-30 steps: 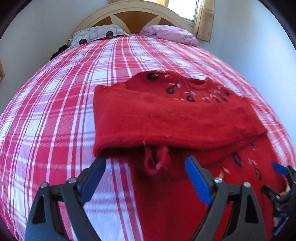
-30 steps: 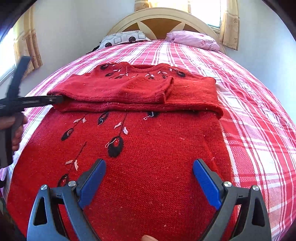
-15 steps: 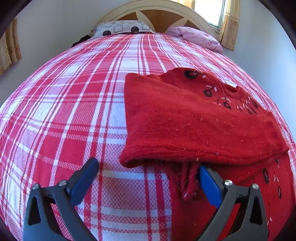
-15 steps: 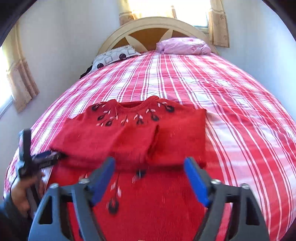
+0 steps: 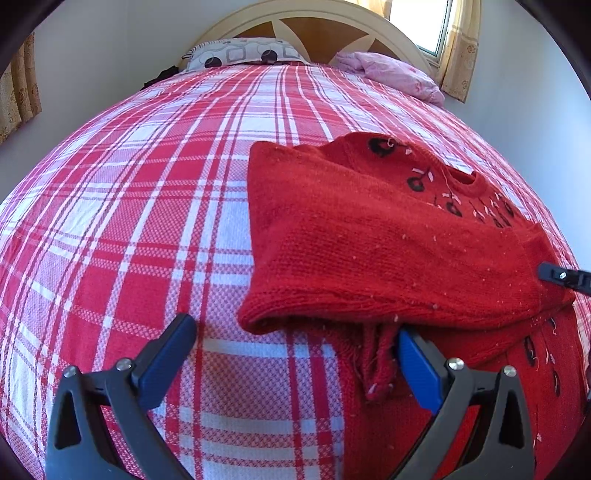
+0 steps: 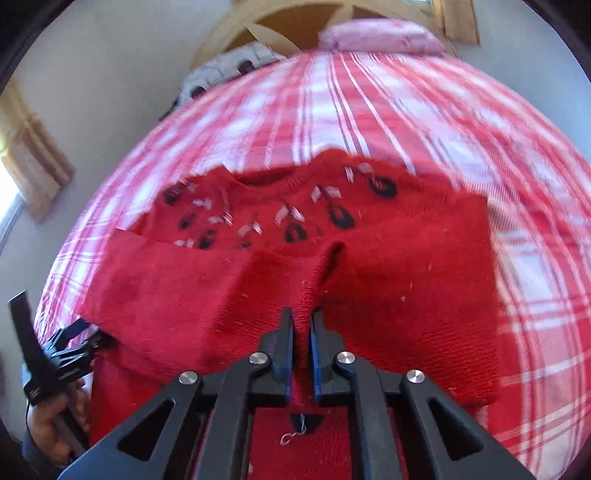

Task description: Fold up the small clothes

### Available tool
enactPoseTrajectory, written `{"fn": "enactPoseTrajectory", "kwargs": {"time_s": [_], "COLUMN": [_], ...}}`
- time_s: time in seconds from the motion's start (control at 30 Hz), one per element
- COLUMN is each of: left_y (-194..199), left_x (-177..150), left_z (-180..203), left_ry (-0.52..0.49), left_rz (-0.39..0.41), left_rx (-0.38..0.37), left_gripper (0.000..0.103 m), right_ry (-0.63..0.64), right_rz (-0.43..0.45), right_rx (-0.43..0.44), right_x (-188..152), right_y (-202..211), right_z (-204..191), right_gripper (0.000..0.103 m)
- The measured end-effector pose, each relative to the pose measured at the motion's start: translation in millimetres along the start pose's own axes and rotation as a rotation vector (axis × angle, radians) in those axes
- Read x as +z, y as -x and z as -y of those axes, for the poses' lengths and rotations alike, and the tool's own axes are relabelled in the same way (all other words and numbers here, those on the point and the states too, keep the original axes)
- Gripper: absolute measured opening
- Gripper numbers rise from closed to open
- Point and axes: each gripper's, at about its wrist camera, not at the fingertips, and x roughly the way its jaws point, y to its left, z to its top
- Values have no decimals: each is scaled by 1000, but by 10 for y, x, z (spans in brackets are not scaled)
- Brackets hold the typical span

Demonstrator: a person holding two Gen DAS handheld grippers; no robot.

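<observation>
- Folding a red sweater (image 6: pixel 388 280) on the plaid bedspread (image 5: pixel 147 221), we find it lying toward the right side of the bed, neckline toward the far headboard (image 5: pixel 314 26), both sleeves already laid across the chest.
- Our right gripper (image 6: pixel 302 332) has just been closing, and its blue pads now pinch a ridge of knit where the two sleeve cuffs meet at the middle.
- Our left gripper (image 5: pixel 295 354) stands wide open at the near left corner of the folded sleeve; one pad rests beside a dangling bit of knit, holding nothing.
- We judge the sleeve fold done and tidying in hand; the body fold is not yet made.
- Next we likely need the left jaws to close on the near hem edge, so both hands can carry the bottom toward the neckline without dragging the sleeves askew.
</observation>
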Motion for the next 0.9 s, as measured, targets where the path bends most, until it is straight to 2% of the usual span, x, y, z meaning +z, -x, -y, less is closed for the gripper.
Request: {"fn": "enactPoseTrajectory", "kwargs": {"time_s": [0.2, 0.37, 0.63, 0.8, 0.9], "left_y": [-3, -9, 1, 7, 10], "left_x": [1, 2, 3, 2, 0], "left_z": [1, -13, -74, -78, -72], "left_ry": [-1, 3, 46, 54, 54], "left_rz": [-2, -2, 7, 8, 8], "left_rx": [1, 0, -12, -17, -11], "left_gripper": [103, 103, 103, 103, 103], "right_ry": [27, 25, -19, -25, -19], "right_rz": [117, 141, 120, 47, 45], "right_rx": [-26, -71, -103, -156, -159], "right_x": [70, 82, -32, -144, -203], "right_y": [447, 578, 532, 239, 177], "right_z": [71, 263, 571, 728, 749], "right_gripper": [6, 6, 6, 6, 7]}}
